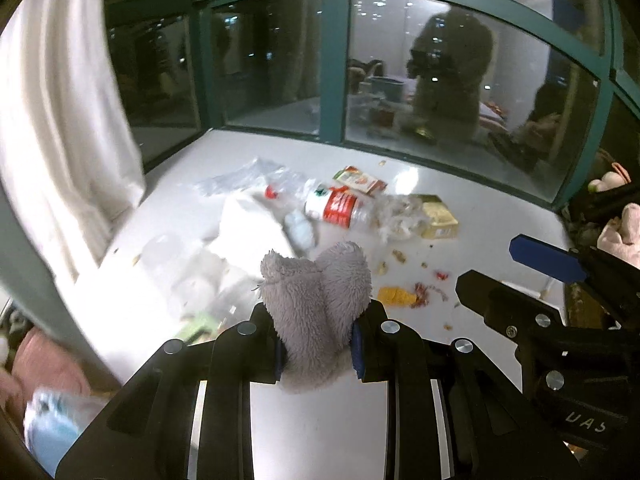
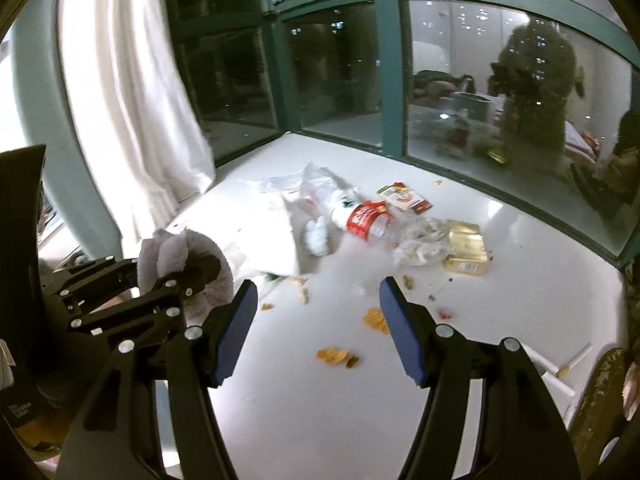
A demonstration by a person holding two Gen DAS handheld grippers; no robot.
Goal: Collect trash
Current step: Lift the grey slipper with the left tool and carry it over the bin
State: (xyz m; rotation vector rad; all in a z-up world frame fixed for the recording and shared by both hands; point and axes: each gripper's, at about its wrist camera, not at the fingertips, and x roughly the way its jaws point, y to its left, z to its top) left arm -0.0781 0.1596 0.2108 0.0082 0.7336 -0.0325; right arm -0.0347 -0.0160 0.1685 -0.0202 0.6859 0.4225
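My left gripper (image 1: 318, 350) is shut on a grey plush toy (image 1: 318, 292), held above the white sill; the toy also shows at the left of the right wrist view (image 2: 180, 256). My right gripper (image 2: 316, 320) is open and empty above scattered crumbs (image 2: 334, 354). Trash lies ahead on the white sill (image 2: 520, 280): a crushed plastic bottle with a red label (image 1: 340, 208) (image 2: 366, 218), white paper and plastic bags (image 1: 248, 220) (image 2: 272, 236), a small carton (image 1: 360, 178) (image 2: 406, 196), a yellow box (image 1: 440, 216) (image 2: 466, 248), clear crumpled wrap (image 2: 422, 242).
A green-framed window (image 2: 394, 80) runs along the back of the sill. A white curtain (image 2: 132, 100) hangs at the left. Cigarette-like sticks (image 2: 574, 360) lie at the right. Pink plush items (image 1: 622, 228) sit at the right edge.
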